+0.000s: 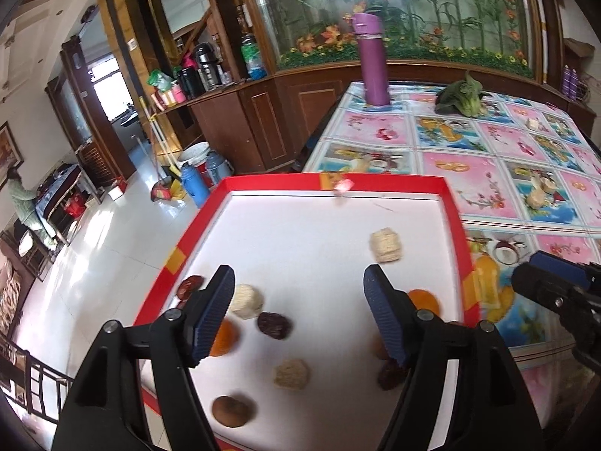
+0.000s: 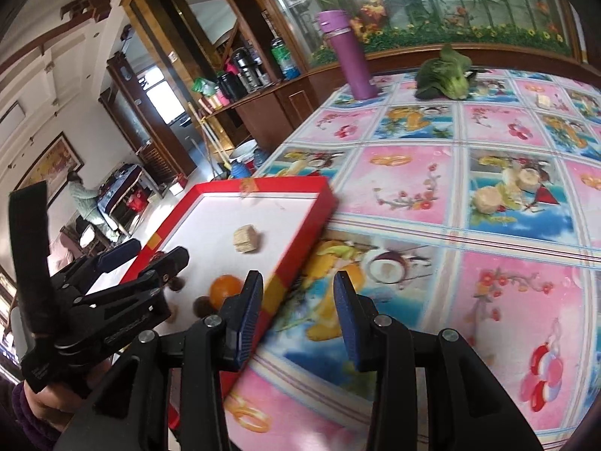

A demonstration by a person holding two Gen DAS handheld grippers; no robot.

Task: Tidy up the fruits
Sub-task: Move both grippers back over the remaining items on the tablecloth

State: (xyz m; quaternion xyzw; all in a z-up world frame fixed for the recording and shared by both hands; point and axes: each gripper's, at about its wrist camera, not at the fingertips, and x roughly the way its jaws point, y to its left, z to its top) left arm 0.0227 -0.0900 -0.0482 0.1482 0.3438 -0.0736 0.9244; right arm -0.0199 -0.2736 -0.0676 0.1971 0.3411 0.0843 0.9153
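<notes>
The left tool (image 1: 298,315) is held wide open above the tray (image 1: 456,210), with nothing between its ribbed blue pads. The tray is a shallow rectangular box with a red rim and a smooth white floor, resting at the edge of the worktop (image 1: 488,158), which is covered with a glossy fruit-print cloth.

Scattered on the tray floor:
- A fibrous beige block (image 1: 387,245) at 1 o'clock from the left tool.
- A rounded pale piece (image 1: 248,300) at 9 o'clock.
- A wrinkled dark date (image 1: 274,325) just beside it.
- An orange fruit (image 2: 224,290) at 3 o'clock.
- A brown rounded fruit (image 1: 231,411) at 7 o'clock.

The right tool (image 2: 298,315) is held open and empty over the cloth, just beside the tray's right rim.
</notes>
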